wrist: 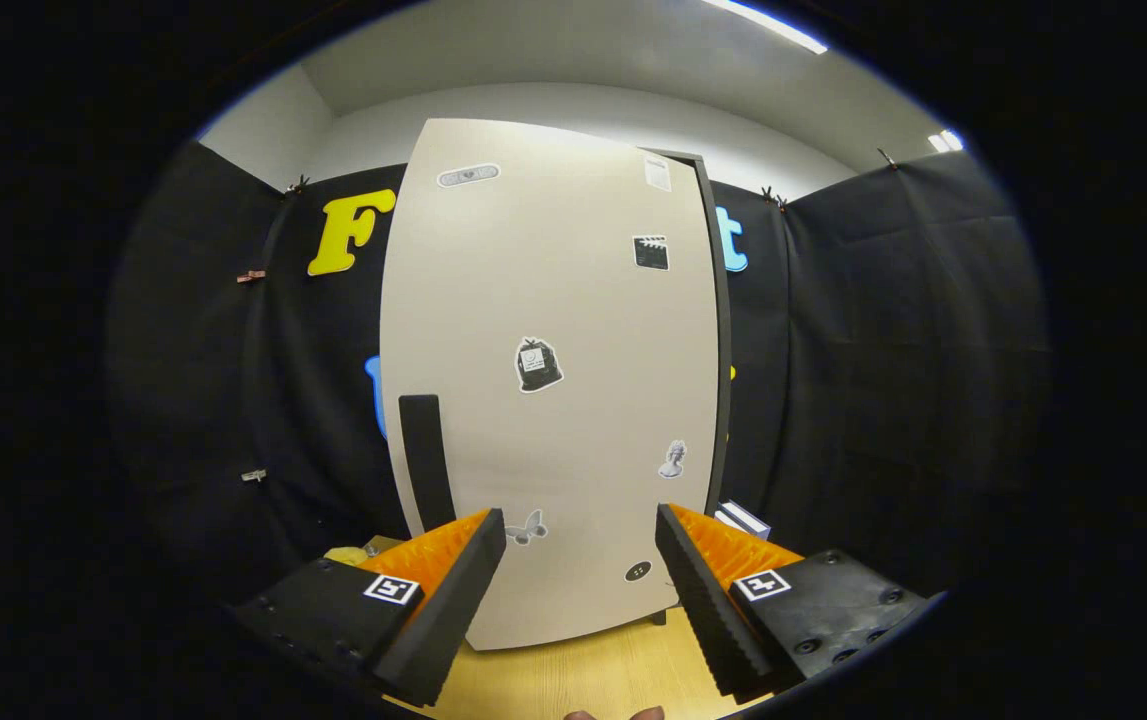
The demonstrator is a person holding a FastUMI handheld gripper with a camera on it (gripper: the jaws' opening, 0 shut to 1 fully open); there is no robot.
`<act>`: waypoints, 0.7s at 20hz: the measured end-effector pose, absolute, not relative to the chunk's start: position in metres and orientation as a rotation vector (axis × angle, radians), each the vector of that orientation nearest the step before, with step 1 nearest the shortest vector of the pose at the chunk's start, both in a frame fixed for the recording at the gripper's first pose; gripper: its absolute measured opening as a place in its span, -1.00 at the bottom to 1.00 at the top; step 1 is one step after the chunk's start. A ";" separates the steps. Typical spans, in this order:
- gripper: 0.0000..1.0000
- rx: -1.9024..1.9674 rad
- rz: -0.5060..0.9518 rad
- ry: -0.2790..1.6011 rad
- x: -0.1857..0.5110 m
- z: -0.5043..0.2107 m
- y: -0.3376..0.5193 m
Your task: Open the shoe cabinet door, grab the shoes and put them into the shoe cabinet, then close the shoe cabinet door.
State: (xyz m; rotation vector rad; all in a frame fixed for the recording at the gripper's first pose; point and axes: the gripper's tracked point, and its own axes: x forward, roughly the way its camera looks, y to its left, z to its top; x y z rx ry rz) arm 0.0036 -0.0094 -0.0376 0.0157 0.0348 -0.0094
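The shoe cabinet door [553, 400] looks like smooth, matt laminate, dotted with flat paper-like stickers [538, 364]; its handle [426, 460] seems matt plastic. The floor [593, 680] shows pale wood grain. The gripper [581, 530], fingers apart, has ridged pads [703, 590].

— Can any wording be read on the shoe cabinet door [553, 400]?
— None; the stickers [538, 364] scattered over it are too small to be made out.
— And the hand-held gripper [581, 560]?
— Only square coded markers [392, 588] are carried on its spread fingers, no readable text.
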 end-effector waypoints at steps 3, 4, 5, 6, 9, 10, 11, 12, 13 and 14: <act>0.96 0.016 -0.003 0.008 0.000 -0.029 -0.008; 0.96 0.021 -0.005 0.000 -0.001 -0.026 -0.008; 0.96 0.024 -0.004 -0.004 -0.002 -0.024 -0.008; 0.96 0.021 -0.002 -0.010 -0.002 -0.022 -0.007; 0.96 0.007 0.003 -0.021 -0.005 -0.018 -0.006; 0.96 0.006 0.009 -0.021 -0.005 -0.016 -0.004; 0.95 0.007 0.012 -0.024 -0.006 -0.015 -0.003; 0.96 0.006 0.014 -0.024 -0.006 -0.015 -0.003; 0.95 0.005 0.016 -0.024 -0.006 -0.014 -0.002; 0.96 0.005 0.017 -0.021 -0.006 -0.015 -0.002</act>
